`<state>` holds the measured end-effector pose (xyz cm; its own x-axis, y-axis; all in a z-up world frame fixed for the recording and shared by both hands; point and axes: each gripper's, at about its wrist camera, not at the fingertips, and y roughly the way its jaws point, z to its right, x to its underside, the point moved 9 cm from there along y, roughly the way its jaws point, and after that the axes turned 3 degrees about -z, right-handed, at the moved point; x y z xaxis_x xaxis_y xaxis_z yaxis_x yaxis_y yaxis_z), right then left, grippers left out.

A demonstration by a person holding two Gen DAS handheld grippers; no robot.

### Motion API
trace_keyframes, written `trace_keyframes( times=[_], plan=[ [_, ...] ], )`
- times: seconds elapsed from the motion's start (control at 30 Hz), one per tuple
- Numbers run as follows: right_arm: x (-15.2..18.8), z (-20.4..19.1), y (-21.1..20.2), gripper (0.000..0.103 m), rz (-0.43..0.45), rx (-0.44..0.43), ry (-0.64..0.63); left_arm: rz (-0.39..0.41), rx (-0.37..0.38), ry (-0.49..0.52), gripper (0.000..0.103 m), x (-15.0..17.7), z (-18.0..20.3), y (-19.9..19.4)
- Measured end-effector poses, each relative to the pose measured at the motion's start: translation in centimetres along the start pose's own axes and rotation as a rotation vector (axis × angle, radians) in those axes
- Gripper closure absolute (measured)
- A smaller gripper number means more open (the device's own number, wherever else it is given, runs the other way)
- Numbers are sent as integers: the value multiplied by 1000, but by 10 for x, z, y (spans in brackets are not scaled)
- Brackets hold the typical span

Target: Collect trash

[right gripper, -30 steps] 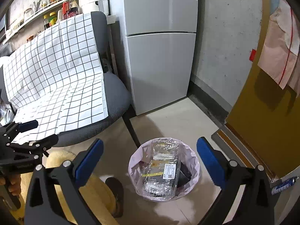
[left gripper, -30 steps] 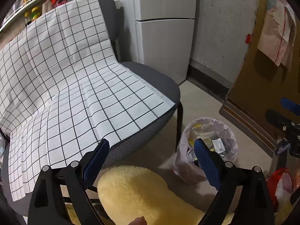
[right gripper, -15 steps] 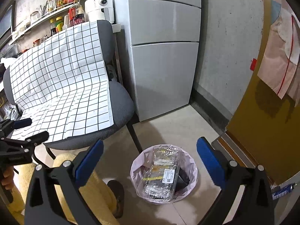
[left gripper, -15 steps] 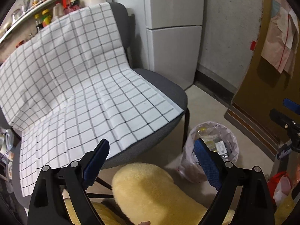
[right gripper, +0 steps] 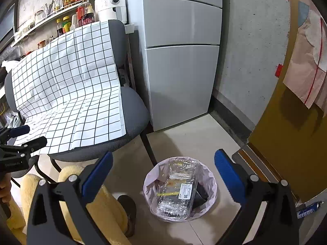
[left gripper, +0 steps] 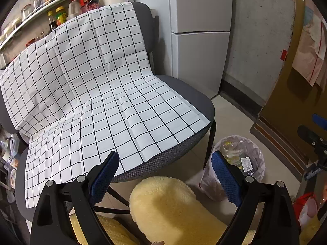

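Kitchen floor | bin (right gripper: pixel 179 189) holds clear plastic tray (right gripper: pixel 177 189) | left tongs (left gripper: pixel 163 171), right tongs (right gripper: pixel 163 169) wide apart, empty

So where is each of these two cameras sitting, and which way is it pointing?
Left wrist: on the left gripper, open, looking down over the checked sheet on the chair; the person's yellow fleecy leg shows below.
Right wrist: on the right gripper, open, looking down at the bin by the fridge; yellow legs and a shoe show.
Shared: chair, sheet, fridge, bin, and each view catches the other gripper at its edge.
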<state>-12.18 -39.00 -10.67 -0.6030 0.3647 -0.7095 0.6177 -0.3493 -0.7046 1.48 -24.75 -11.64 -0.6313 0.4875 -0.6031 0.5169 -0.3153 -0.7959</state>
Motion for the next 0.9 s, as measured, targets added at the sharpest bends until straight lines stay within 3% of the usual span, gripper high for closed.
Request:
trace_keyframes(
  times=[0.9],
  plan=[
    [6, 3, 13, 6, -30, 3, 10, -3, -7, -13, 12, 1, -6, 3]
  ],
)
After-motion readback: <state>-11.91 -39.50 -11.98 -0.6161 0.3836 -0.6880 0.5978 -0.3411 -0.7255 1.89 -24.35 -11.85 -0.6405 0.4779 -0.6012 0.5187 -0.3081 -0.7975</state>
